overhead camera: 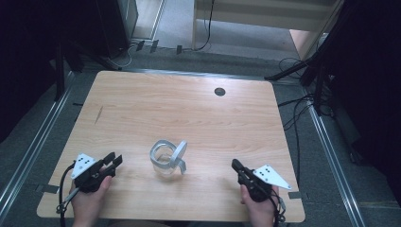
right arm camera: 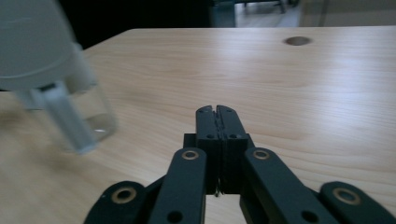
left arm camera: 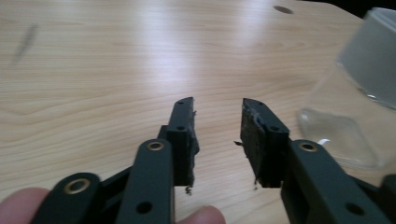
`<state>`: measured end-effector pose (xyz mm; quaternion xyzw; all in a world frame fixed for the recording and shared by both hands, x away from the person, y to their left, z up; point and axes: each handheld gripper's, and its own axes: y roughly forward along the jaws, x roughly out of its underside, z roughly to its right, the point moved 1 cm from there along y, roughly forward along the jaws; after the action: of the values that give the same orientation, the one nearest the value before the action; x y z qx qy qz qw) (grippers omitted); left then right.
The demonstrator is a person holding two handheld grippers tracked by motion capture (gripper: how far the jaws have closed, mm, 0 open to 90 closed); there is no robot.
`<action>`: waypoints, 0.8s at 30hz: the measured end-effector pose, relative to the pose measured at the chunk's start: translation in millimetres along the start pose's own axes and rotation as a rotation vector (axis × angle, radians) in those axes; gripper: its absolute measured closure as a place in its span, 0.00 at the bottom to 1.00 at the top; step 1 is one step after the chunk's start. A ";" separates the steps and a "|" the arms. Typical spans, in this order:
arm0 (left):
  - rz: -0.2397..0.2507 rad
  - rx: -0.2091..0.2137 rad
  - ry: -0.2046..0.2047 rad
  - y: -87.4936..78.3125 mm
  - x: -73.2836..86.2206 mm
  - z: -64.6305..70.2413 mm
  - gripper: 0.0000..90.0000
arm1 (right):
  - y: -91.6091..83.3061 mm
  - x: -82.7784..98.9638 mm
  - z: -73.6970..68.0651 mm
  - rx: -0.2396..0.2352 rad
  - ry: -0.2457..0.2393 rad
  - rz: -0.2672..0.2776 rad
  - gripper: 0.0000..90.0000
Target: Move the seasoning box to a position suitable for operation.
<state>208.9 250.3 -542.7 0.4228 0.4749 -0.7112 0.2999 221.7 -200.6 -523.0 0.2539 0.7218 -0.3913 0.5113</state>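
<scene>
Here, a clear jar [overhead camera: 166, 160] stands on the table [overhead camera: 142, 109] between both grippers — left gripper [overhead camera: 115, 160] jaws apart, right gripper [overhead camera: 235, 164] jaws closed on nothing

The clear glass jar with its hinged lid flipped open [overhead camera: 167, 159] sat on the light wooden table [overhead camera: 142, 109], near the front edge, about midway between the left gripper [overhead camera: 115, 161] and the right gripper [overhead camera: 235, 164]. A small round grommet hole [overhead camera: 219, 91] was way back, toward the far right.
</scene>
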 end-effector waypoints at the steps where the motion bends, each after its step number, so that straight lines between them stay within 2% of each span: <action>1: -0.006 0.020 0.003 2.5 -0.5 4.3 0.82 | 3.3 -0.3 -8.9 -0.029 0.000 -0.006 1.00; 5: -0.037 0.104 0.014 15.7 -7.0 20.2 0.96 | 16.7 -1.1 -45.7 -0.168 0.014 -0.027 1.00; 7: -0.044 0.129 0.026 21.7 -13.0 26.4 1.00 | 24.1 -0.7 -63.1 -0.222 0.006 -0.042 1.00; 9: -0.044 0.145 0.044 28.2 -19.0 31.3 1.00 | 31.3 0.9 -78.6 -0.257 -0.011 -0.063 1.00; 11: -0.044 0.163 0.035 35.8 -24.2 34.2 1.00 | 39.0 2.1 -90.8 -0.276 -0.003 -0.073 1.00; 13: -0.042 0.157 0.036 40.9 -26.8 37.2 1.00 | 48.1 3.1 -100.1 -0.289 0.022 -0.087 1.00; 15: -0.032 0.171 0.027 42.7 -27.1 40.0 1.00 | 56.7 3.7 -106.6 -0.285 0.008 -0.100 1.00; 18: -0.027 0.196 0.038 43.7 -23.8 44.3 1.00 | 63.7 6.3 -109.8 -0.296 0.016 -0.123 1.00; 24: -0.036 0.223 0.049 43.1 -19.7 52.9 1.00 | 68.3 9.1 -103.8 -0.297 -0.006 -0.132 1.00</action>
<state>237.0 185.7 -533.3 0.4621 0.4076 -0.7543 0.2265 214.9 -76.7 -534.6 0.1263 0.7853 -0.3135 0.5188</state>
